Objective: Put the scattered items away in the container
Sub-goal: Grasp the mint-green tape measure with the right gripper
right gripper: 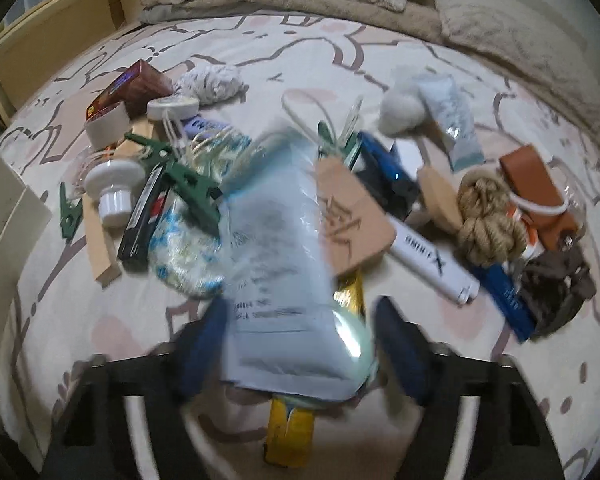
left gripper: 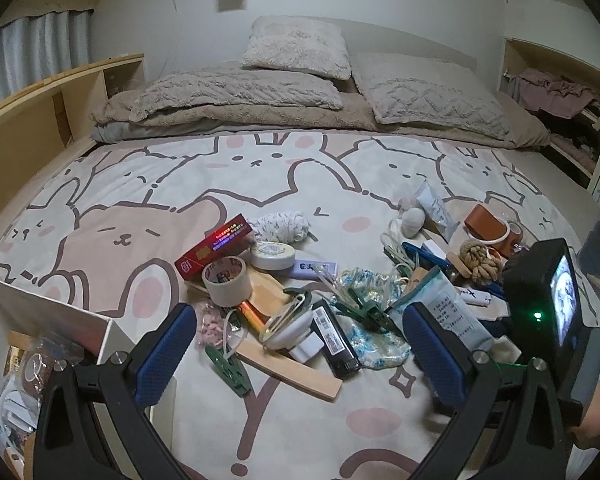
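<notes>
Steeply downward, right gripper (right gripper: 300, 344) astride pale pouch (right gripper: 284, 280)

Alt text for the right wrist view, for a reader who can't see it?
The right gripper straddles a pale blue pouch lying on a cluttered cartoon bedsheet; motion blur hides whether the jaws touch it. A rope knot and green clips lie nearby.

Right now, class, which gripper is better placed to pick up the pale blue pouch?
Right. The right gripper already has the pale blue pouch between its jaws, while the left gripper hangs open beside it, over other clutter.
</notes>
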{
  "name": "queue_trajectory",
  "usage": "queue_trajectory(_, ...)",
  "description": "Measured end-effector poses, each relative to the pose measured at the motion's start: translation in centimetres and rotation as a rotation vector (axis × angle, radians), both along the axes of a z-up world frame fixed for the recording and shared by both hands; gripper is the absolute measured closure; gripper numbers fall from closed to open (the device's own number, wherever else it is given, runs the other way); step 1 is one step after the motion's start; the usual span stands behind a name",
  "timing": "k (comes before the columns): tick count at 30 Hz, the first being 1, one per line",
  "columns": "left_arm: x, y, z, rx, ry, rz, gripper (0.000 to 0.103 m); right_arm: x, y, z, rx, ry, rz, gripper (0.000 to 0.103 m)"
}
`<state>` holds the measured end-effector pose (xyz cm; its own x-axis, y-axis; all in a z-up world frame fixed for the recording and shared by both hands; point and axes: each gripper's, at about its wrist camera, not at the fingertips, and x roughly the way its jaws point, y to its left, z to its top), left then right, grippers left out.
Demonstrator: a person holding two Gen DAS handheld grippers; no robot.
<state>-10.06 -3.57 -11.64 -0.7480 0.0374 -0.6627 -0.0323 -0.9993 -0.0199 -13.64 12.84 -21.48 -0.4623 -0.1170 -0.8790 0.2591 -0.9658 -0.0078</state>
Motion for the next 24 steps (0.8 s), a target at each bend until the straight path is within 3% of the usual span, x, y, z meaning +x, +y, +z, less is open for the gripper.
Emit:
queue_trajectory(5, 0.1, 0.0, -0.1, 0.010, -0.002, -0.002, 0.000, 1.4, 0.1, 0.2, -0.008, 0.004, 0.019, 0.047)
queue_trajectory(24, 0.6, 2.9, -2.2, -0.018, -0.087, -0.067, 0.000, 9.1, 0.8, -0.1, -0.090, -0.101, 0.189, 0.047)
